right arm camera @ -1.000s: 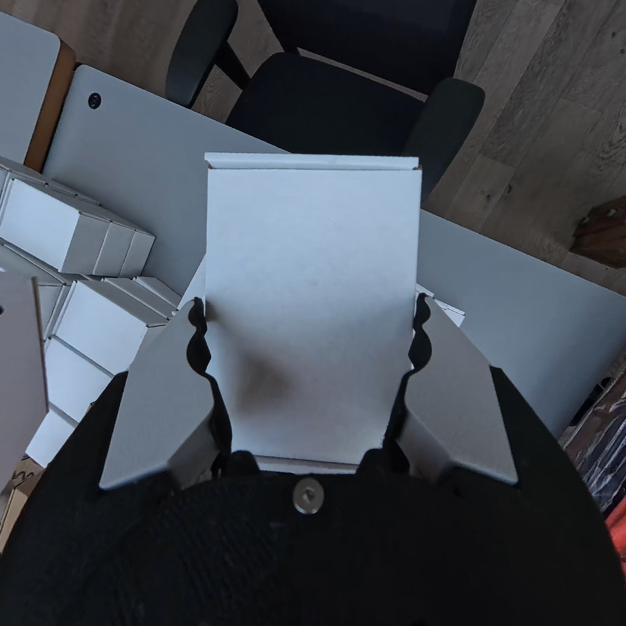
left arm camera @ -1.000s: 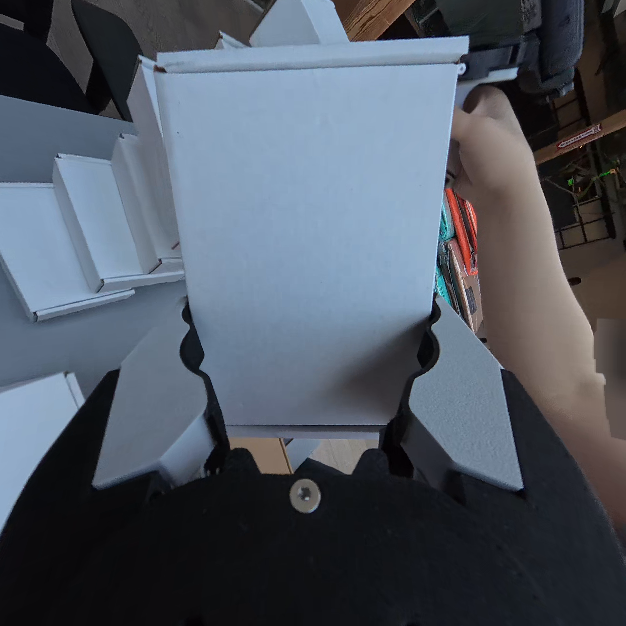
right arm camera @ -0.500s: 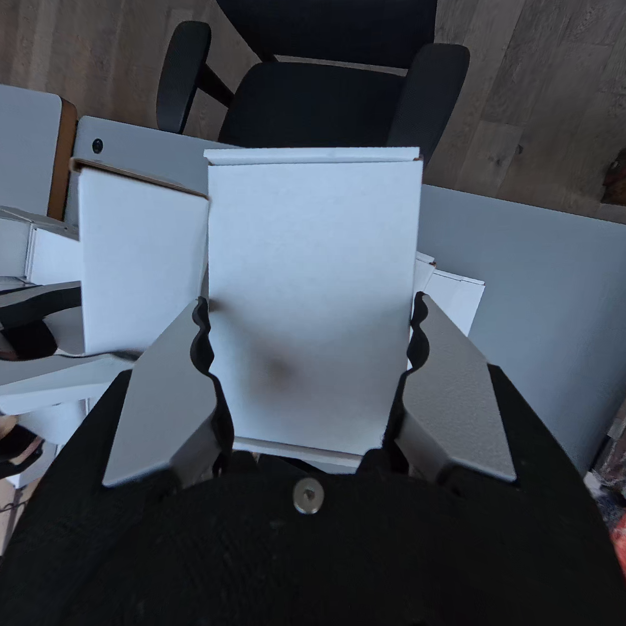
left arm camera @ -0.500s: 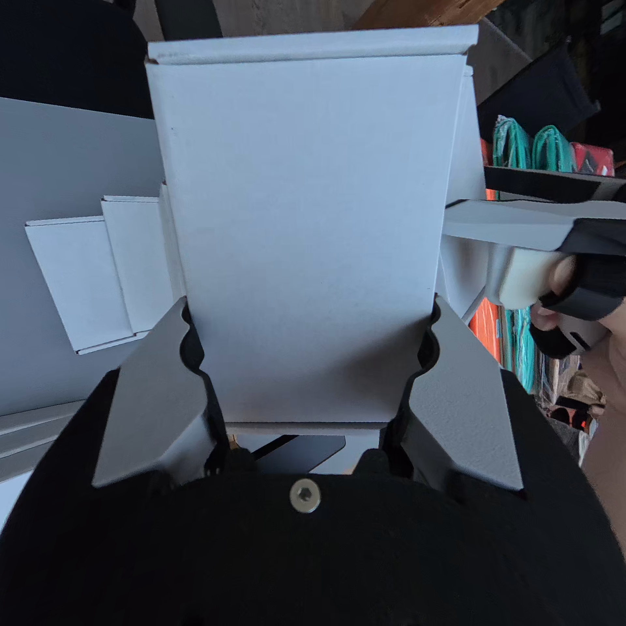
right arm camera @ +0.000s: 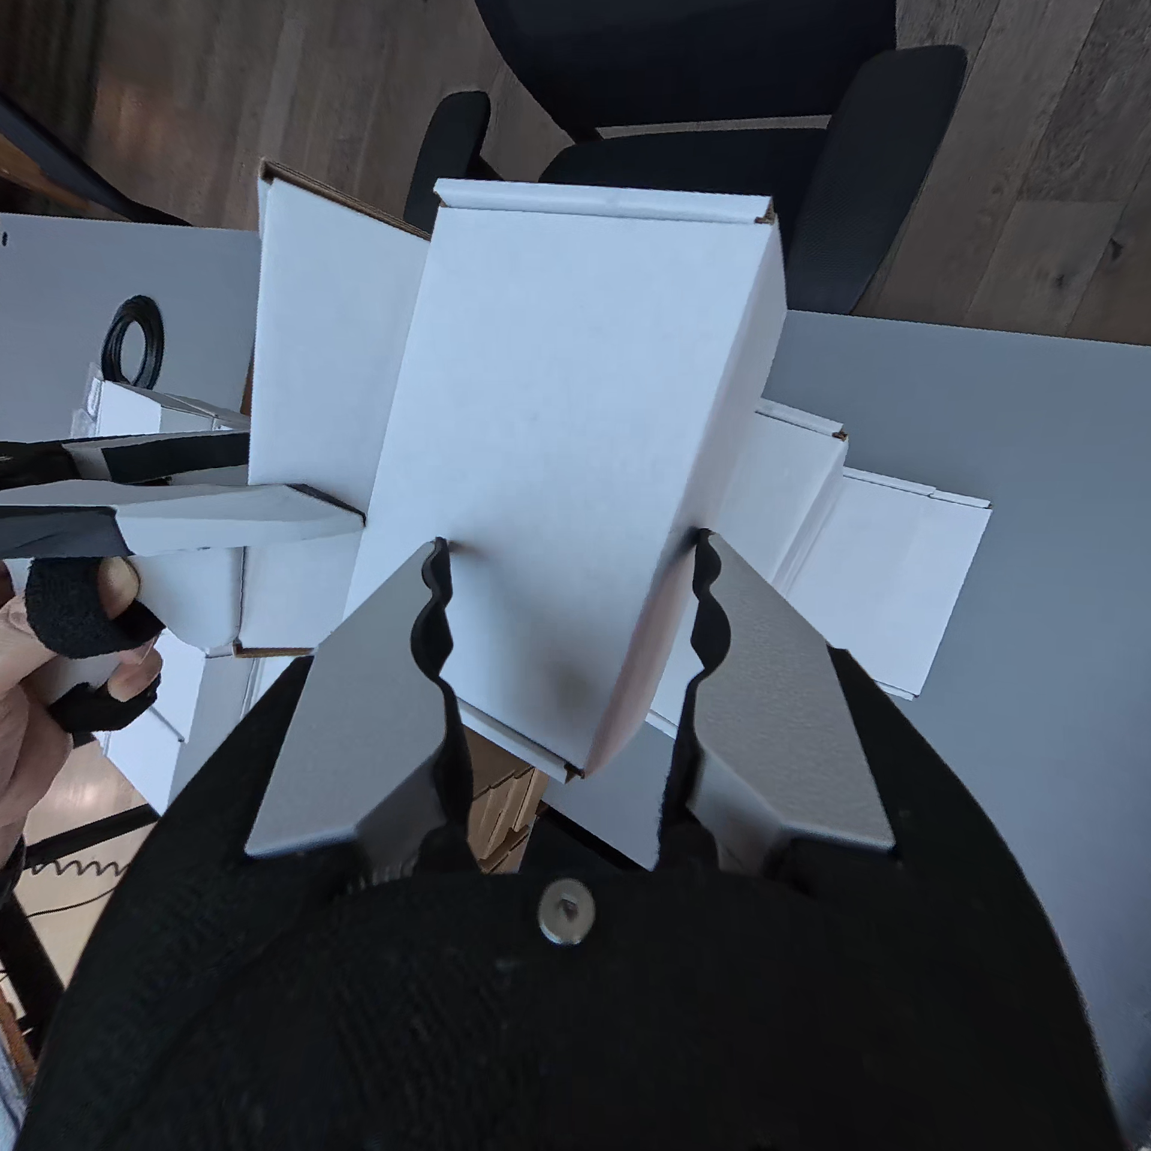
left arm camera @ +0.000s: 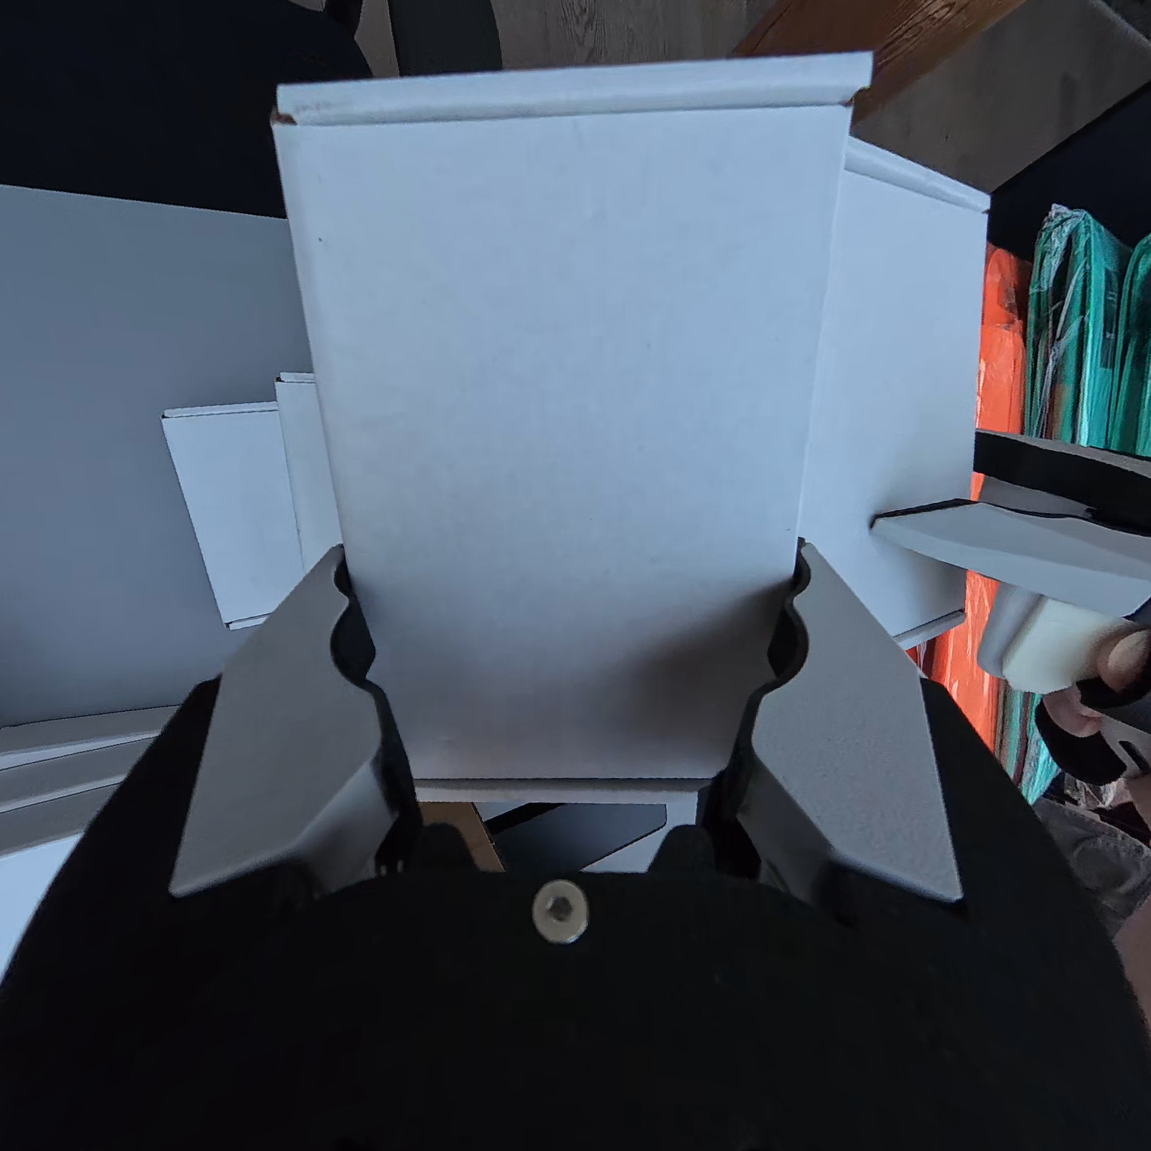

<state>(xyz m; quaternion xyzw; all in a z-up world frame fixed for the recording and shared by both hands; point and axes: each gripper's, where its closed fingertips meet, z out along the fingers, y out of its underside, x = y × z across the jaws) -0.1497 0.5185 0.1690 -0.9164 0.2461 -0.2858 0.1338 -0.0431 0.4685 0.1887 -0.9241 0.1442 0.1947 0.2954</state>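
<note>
The left gripper [left arm camera: 570, 623] squeezes a white box [left arm camera: 560, 405] between its two grey fingers [left arm camera: 280, 716], one on each side edge, and the box stands straight up in front of the camera. Just beside it on the right is a second white box [left arm camera: 897, 386], and the two look like they touch along one side. The right gripper [right arm camera: 570, 623] has this second white box [right arm camera: 560, 448] between its fingers — but the box sits crooked, turned a bit to one side. The left finger looks like it touches the box. Next to the right finger [right arm camera: 785, 697] there looks to be a thin gap, so I cannot tell if the grip is tight. In the right wrist view the left gripper [right arm camera: 311, 517] comes in from the left with its box [right arm camera: 324, 349], and a hand [right arm camera: 75, 654] with black straps holds its handle. Under the boxes is a grey table [right arm camera: 996, 436] with more flat white boxes [right arm camera: 872, 560] lying on it. Behind the table stands a black chair [right arm camera: 685, 124] on a wooden floor [right arm camera: 249, 93]. Orange and green bags [left arm camera: 1071, 336] show at the far right of the left wrist view.
</note>
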